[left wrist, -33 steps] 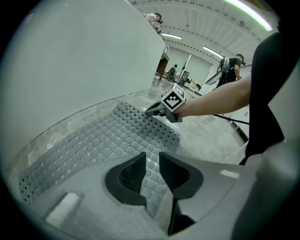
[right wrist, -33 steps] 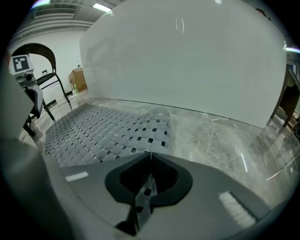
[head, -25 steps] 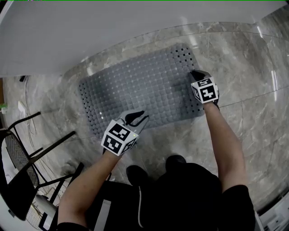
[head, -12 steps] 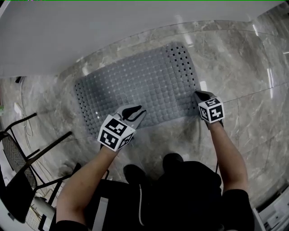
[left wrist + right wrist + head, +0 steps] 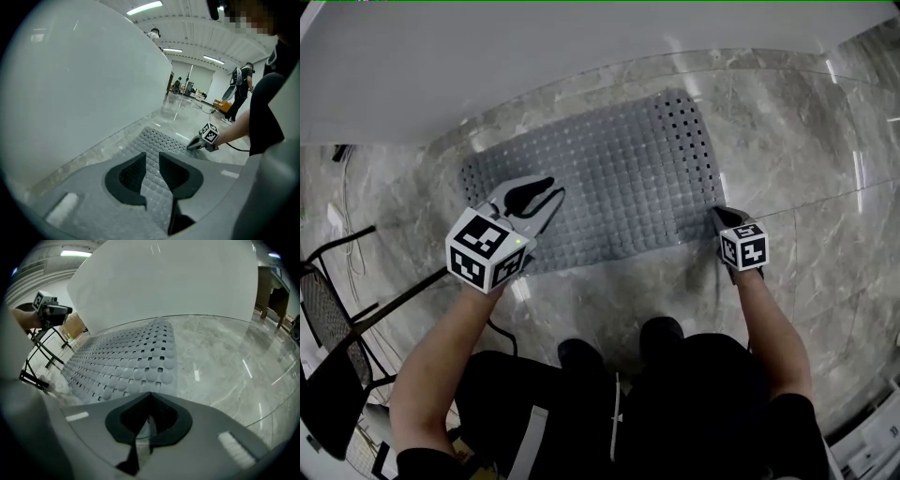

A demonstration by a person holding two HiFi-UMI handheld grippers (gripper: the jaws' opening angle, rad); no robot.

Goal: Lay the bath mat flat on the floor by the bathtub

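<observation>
Grey studded rubber bath mat (image 5: pixel 609 178) lies flat on grey marble floor (image 5: pixel 806 141), its far edge near the white bathtub wall (image 5: pixel 534 66). Left gripper (image 5: pixel 551 192) over mat's near-left part, jaws apart, nothing between. Right gripper (image 5: pixel 719 215) by near-right corner, jaws clenched, empty. Open floor to the right; black metal chair (image 5: pixel 337 347) to the left.

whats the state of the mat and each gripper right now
bath mat: spread flat on the floor beside the bathtub
left gripper: open, empty, over the mat's left part
right gripper: shut, nothing between its jaws, tip at the mat's near right corner
</observation>
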